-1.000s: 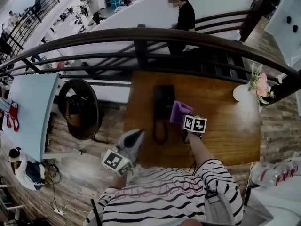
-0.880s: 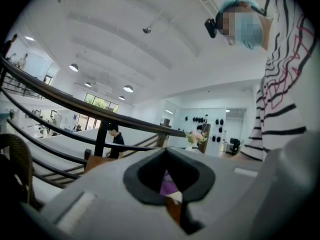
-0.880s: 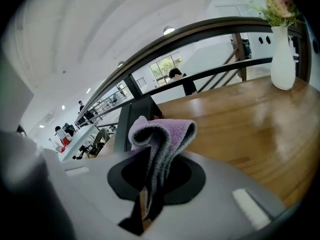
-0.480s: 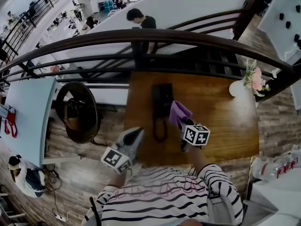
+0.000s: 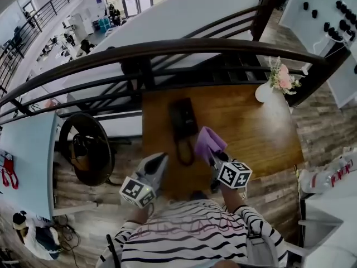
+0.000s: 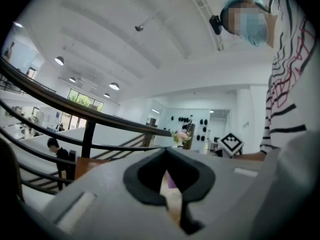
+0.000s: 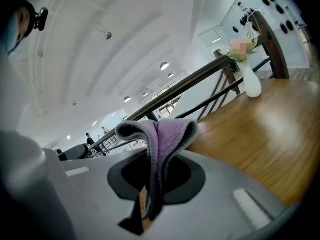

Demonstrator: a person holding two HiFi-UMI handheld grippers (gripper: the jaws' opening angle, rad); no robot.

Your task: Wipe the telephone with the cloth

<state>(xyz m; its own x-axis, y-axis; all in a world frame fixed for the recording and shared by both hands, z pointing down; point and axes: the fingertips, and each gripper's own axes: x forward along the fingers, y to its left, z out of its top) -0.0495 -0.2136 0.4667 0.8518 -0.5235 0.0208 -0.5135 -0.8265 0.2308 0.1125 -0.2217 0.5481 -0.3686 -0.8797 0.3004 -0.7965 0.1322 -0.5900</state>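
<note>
A black telephone (image 5: 183, 118) lies on the wooden table (image 5: 251, 127), and its cord loops toward the near edge (image 5: 184, 154). My right gripper (image 5: 211, 151) is shut on a purple cloth (image 5: 207, 141), held just right of the telephone's near end and apart from it. In the right gripper view the cloth (image 7: 162, 134) folds over the pinched jaws of the right gripper (image 7: 151, 194). My left gripper (image 5: 160, 159) hovers at the table's near left corner, with its jaws together and nothing between them. The left gripper (image 6: 170, 194) points across the table.
A dark curved railing (image 5: 167, 50) runs behind the table. A white vase of pink flowers (image 5: 273, 85) stands at the far right corner and also shows in the right gripper view as the vase (image 7: 250, 84). A round black seat (image 5: 86, 144) sits lower on the left.
The right gripper has drawn the cloth back from the telephone toward the near edge. The person behind the railing has passed out of view. The left gripper has held still.
</note>
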